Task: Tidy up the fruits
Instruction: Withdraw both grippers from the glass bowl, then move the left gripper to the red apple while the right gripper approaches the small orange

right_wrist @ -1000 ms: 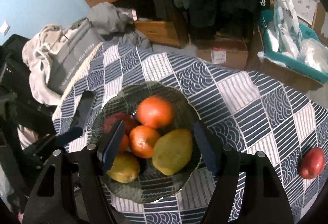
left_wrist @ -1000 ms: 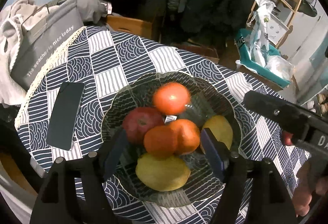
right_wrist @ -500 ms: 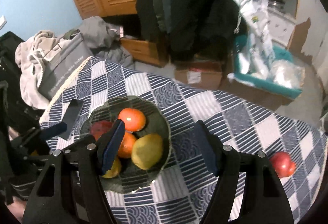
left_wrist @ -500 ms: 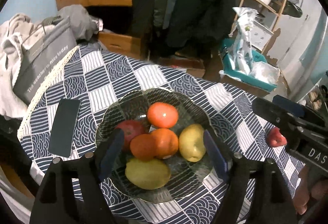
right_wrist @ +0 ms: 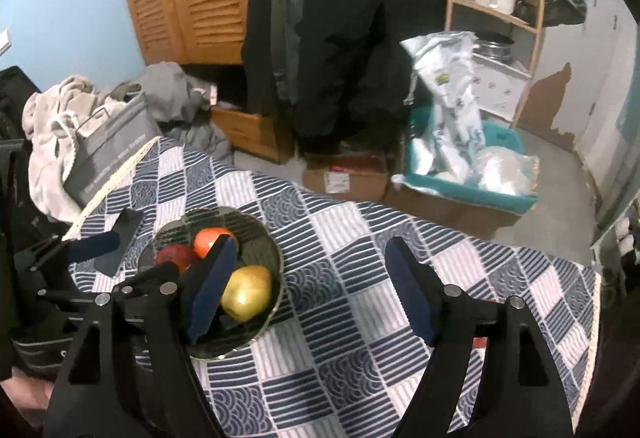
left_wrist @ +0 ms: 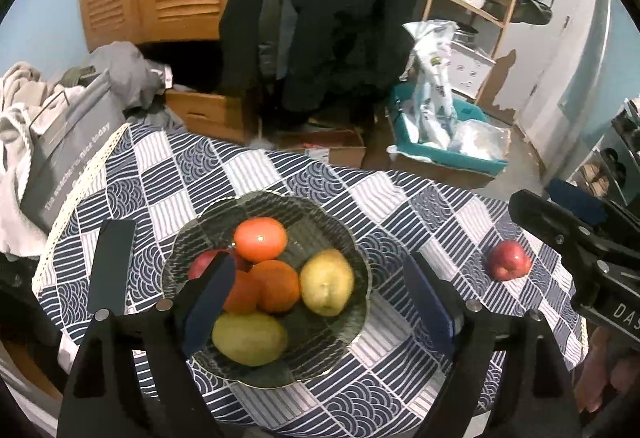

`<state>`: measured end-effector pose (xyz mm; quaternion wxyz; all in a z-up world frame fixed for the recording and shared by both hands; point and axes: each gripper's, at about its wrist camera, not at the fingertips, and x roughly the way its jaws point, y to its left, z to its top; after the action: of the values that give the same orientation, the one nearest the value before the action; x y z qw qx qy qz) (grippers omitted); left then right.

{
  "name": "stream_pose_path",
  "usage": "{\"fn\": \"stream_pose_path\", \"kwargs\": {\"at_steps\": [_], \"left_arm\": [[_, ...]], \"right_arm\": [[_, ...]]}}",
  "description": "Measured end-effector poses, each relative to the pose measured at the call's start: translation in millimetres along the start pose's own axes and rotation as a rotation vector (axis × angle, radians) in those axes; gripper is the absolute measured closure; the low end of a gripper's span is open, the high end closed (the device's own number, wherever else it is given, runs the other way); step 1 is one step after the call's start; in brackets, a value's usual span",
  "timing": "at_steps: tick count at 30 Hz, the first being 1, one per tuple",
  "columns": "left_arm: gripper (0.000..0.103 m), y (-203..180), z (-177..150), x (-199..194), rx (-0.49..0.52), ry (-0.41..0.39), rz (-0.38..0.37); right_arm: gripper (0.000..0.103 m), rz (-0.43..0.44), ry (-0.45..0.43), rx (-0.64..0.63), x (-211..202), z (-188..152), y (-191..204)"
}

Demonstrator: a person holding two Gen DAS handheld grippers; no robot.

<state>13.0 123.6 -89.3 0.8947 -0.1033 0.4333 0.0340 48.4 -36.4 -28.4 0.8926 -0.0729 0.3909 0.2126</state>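
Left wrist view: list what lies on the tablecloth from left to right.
Dark phone → glass bowl of fruit → lone red apple.

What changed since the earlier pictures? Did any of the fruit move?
Both tools pulled up and back from the glass bowl, so it looks smaller now. The left tool and right tool are empty, jaws opening wider. No fruit moved: the pile still sits in the bowl, the lone red apple still lies on the checked tablecloth, and the phone stays beside the bowl.
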Motion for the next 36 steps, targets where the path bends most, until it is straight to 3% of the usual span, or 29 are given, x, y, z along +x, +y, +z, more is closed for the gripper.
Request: {"fn": "stream_pose_path", "kwargs": {"at_steps": [12, 36], "left_arm": [[0.008, -34, 3, -19, 0.042, -0.042, -0.036], [0.008, -114, 1, -9, 0.162, -0.003, -0.068]], "right_arm": [[0.021, -0.065, -0.052, 0.033, -37, -14, -38], [0.018, -0.218, -0.053, 0.123, -67, -49, -131]]}}
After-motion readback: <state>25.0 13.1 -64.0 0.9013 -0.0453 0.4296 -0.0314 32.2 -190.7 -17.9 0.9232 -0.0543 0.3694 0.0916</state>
